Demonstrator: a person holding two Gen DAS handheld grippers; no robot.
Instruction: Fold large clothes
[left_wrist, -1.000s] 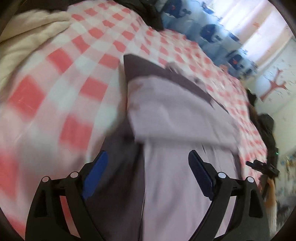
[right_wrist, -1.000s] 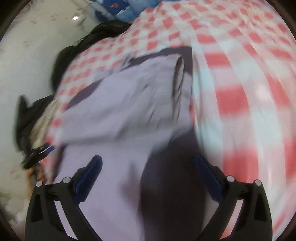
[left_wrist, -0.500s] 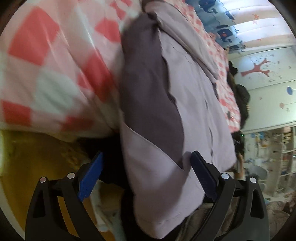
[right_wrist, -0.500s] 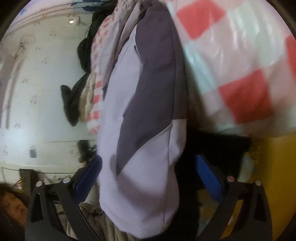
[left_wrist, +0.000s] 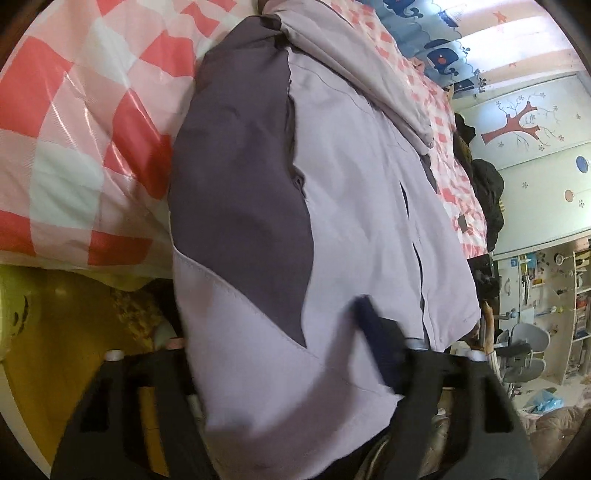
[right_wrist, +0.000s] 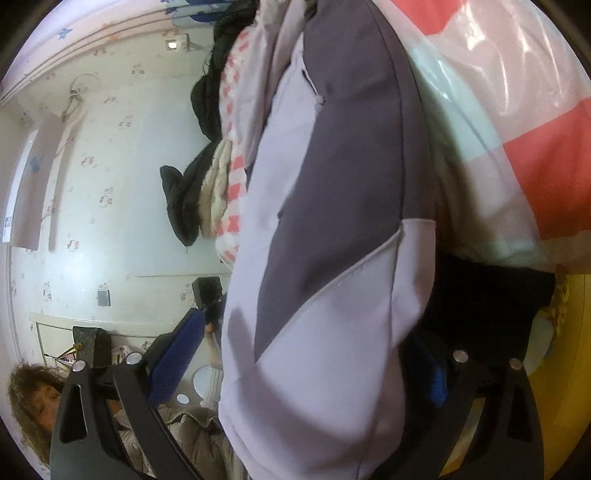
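A lilac and dark grey jacket (left_wrist: 351, 192) lies on the red-and-white checked bed cover (left_wrist: 74, 122), its lower end hanging over the bed's edge. My left gripper (left_wrist: 280, 354) has its jaws around the hanging hem; the right pad (left_wrist: 373, 332) presses on the cloth, and the left pad is hidden behind it. In the right wrist view the same jacket (right_wrist: 332, 221) hangs between the jaws of my right gripper (right_wrist: 303, 365). Its left pad (right_wrist: 177, 354) stands apart from the cloth; its right pad (right_wrist: 436, 376) is partly hidden behind the hem.
Dark clothes (left_wrist: 487, 192) are piled at the bed's far edge. Dark and cream clothing (right_wrist: 199, 184) hangs off the bed's other side. A yellow surface (left_wrist: 48, 332) lies below the bed edge. A person's head (right_wrist: 33, 398) and chairs (left_wrist: 521, 347) are nearby.
Both grippers dropped from above the jacket to the bed's edge at its hanging hem. The left gripper's jaws have narrowed on the cloth since half a second ago.
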